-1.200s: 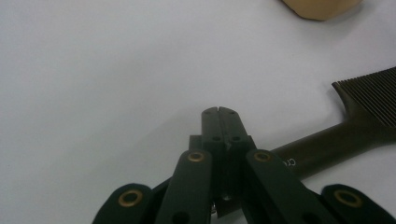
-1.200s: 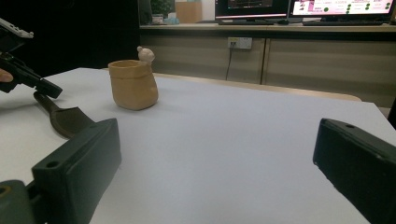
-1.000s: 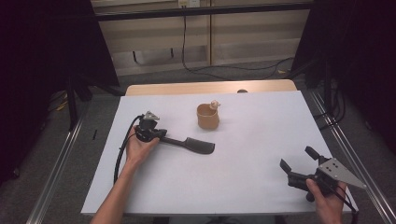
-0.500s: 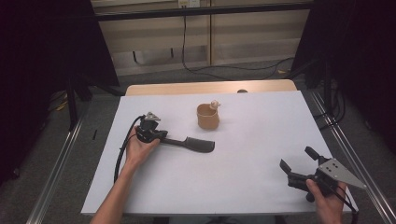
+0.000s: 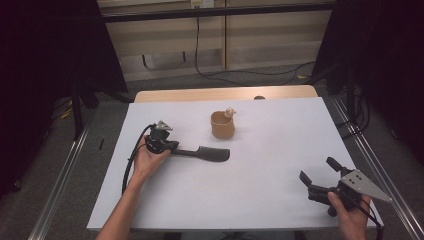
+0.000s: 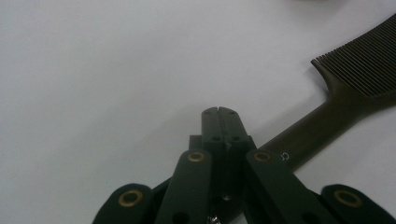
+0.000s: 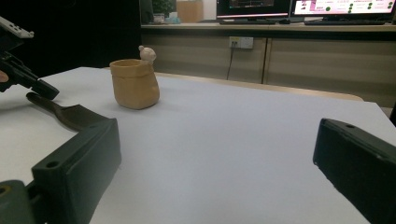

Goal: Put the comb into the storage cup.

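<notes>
A dark comb (image 5: 207, 153) lies flat on the white table sheet (image 5: 280, 200), toothed end to the right. My left gripper (image 5: 174, 148) rests at its handle end, held in a hand. In the left gripper view the jaws (image 6: 218, 112) are shut against each other with nothing between the tips, and the comb's handle (image 6: 322, 133) runs off beside and under them. A tan cup (image 5: 222, 125) with a small pale figure (image 5: 230, 111) on its rim stands behind the comb. My right gripper (image 5: 318, 169) is at the near right corner, open wide, nothing between its jaws.
In the right gripper view the cup (image 7: 135, 84) and comb (image 7: 70, 114) sit to the left beyond my open gripper (image 7: 215, 140), with bare white sheet ahead. A wooden table edge (image 5: 225, 94) borders the sheet at the back. Metal rails run along both sides.
</notes>
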`<state>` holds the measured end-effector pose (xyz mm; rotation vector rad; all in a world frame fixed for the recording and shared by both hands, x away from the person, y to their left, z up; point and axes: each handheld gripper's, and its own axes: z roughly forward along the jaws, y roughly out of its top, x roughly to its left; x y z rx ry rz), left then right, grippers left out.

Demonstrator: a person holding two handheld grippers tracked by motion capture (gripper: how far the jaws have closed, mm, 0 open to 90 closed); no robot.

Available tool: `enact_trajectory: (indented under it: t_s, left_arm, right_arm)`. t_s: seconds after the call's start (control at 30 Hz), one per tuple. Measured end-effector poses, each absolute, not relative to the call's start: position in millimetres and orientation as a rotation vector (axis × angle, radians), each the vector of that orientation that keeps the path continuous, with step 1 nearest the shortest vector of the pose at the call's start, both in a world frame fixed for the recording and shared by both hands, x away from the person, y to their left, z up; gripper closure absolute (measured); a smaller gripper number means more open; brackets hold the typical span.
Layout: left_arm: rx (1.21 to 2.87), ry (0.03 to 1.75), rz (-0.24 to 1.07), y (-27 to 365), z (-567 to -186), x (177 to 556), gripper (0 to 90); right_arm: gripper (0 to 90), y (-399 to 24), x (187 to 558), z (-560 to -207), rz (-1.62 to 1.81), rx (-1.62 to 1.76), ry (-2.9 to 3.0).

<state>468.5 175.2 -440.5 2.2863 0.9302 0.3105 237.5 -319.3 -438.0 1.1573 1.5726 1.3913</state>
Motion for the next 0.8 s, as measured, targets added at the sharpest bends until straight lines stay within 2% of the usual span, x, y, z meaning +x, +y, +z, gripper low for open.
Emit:
enact_trajectory:
  t_s: [0.8]
  left_arm:
    - [2.346,0.885,0.272,176.9,-440.4,466.8,90.0]
  right_arm:
    - [0.2,-319.5,237.4,-437.8,1.392,1.155,1.572]
